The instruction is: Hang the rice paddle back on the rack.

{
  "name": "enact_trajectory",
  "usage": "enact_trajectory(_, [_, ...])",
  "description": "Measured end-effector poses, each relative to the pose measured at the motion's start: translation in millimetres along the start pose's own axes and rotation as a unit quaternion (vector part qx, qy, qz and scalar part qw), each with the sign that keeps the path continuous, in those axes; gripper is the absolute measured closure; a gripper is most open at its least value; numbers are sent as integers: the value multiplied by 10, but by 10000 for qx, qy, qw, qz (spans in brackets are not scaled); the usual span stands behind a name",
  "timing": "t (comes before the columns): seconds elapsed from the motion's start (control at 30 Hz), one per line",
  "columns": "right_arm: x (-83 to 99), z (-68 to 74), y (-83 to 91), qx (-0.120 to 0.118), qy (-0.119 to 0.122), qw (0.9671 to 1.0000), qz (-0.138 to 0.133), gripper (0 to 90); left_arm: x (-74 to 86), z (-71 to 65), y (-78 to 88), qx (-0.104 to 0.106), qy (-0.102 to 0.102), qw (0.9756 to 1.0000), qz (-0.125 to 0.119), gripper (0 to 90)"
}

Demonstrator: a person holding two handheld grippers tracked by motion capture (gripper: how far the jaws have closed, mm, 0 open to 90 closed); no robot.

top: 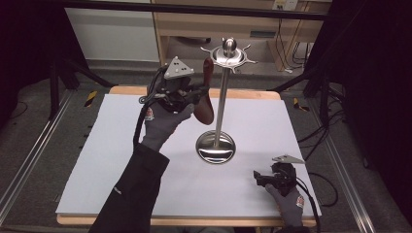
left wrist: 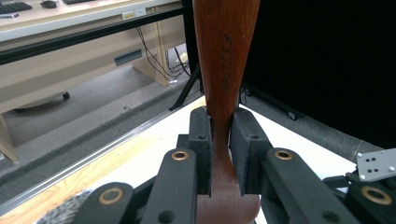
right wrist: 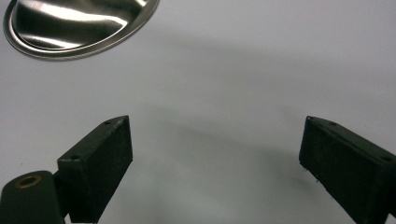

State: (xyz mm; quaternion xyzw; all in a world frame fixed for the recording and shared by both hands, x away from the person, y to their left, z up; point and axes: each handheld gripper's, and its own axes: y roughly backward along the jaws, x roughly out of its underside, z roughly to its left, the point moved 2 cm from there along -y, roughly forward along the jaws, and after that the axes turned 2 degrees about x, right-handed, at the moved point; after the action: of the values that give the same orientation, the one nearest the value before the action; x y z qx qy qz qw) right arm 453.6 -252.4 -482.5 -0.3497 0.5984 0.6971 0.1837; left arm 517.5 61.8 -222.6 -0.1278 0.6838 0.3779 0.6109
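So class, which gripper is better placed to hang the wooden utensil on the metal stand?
Left. The left gripper grips the wooden utensil beside the stand; the right gripper rests open, low on the table.

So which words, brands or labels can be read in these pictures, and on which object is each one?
"MAXCOOK": engraved along the wooden utensil handle, clamped in the left gripper; the letters are faint.
Red badges on the gloves: too small to read.
Labels on the desk edge: blurred.

Reddish-brown wooden utensil (top: 206, 99); shiny silver metal stand (top: 218, 127); white table cover (top: 121, 145); black gripper jaws; grey gloves (top: 163, 127).
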Motion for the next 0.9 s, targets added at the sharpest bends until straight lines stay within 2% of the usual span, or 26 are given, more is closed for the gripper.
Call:
enact_trajectory(0.13, [-1,-8,2,8,36,10000,-5,100,-1,3,-27,6,35,10000,-29,785])
enact_trajectory(0.47, [0,-7,5,4,33,10000,-4,99,35,1,-25,-93,-63,9997,-197,761])
enact_trajectory(0.53, [2,-11,2,22,36,10000,-6,100,58,5,27,-117,-69,9996,-261,677])
enact_trajectory(0.6, [3,-10,1,18,41,10000,-4,100,84,15,73,-130,-65,9994,-299,636])
enact_trajectory(0.67, [3,-12,2,27,39,10000,-3,99,106,19,102,-126,-69,9994,-316,617])
enact_trajectory(0.8, [5,-20,9,26,9,10000,-17,99,198,33,182,-150,-89,9992,-361,521])
enact_trajectory(0.9, [8,-20,12,35,-44,10000,-8,97,319,43,231,-168,-95,9992,-347,499])
